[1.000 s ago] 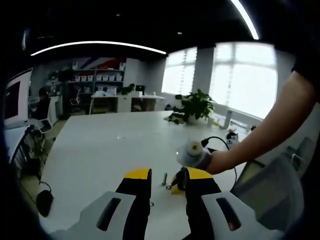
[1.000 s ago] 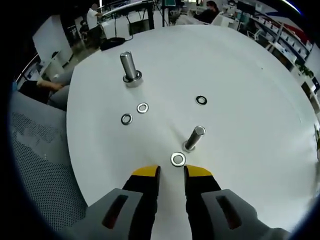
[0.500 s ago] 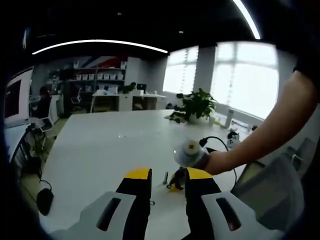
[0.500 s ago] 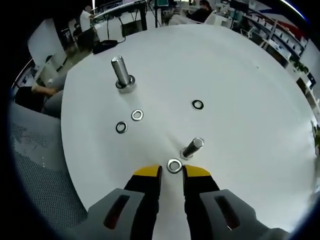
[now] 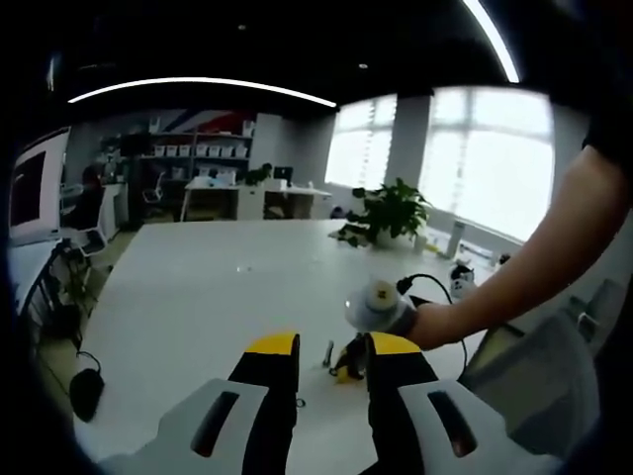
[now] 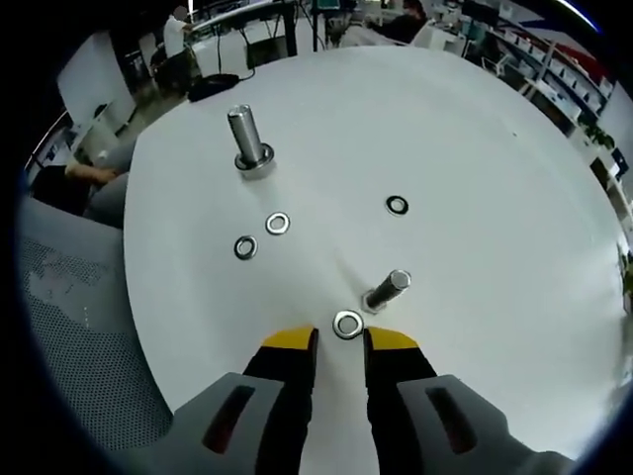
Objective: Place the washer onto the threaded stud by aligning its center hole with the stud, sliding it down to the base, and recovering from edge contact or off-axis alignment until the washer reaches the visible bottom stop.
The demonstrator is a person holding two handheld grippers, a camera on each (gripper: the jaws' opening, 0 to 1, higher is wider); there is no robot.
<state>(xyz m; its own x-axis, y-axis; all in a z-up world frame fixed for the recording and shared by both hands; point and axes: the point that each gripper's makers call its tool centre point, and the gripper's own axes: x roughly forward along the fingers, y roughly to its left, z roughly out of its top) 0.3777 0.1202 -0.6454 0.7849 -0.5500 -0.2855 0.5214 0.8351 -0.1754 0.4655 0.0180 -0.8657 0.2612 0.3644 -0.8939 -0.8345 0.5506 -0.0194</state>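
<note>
While the right gripper [image 6: 339, 336] hangs low over the white table [image 6: 495, 148], its yellow-tipped jaws stand a little apart with nothing between them. Washer [image 6: 348, 324] lies flat on the table just ahead of the jaw tips, roughly centred on the gap, not gripped. Just beyond it, nearly touching on the right, stands the near threaded stud [image 6: 387, 290], leaning to the upper right in this fisheye view; no washer on its shaft. Second stud [image 6: 245, 141] stands well apart toward the table's far left, with a ring at its base. Two loose washers [image 6: 262, 235] lie side by side between the two studs. Another loose washer [image 6: 398, 205] sits alone beyond the near stud. Mesh chair [image 6: 79, 327] is at the table's left edge.

Left gripper [image 5: 331, 344] is held off to the side, jaws parted by a narrow gap, empty. Past its tips the near stud [image 5: 328, 353] shows as a small upright pin, with the right gripper's yellow tip [image 5: 344, 368] beside it. A person's arm [image 5: 514, 277] reaches in from the right. Potted plant [image 5: 388, 214] sits at the table's far end by the windows [image 5: 475, 148].
</note>
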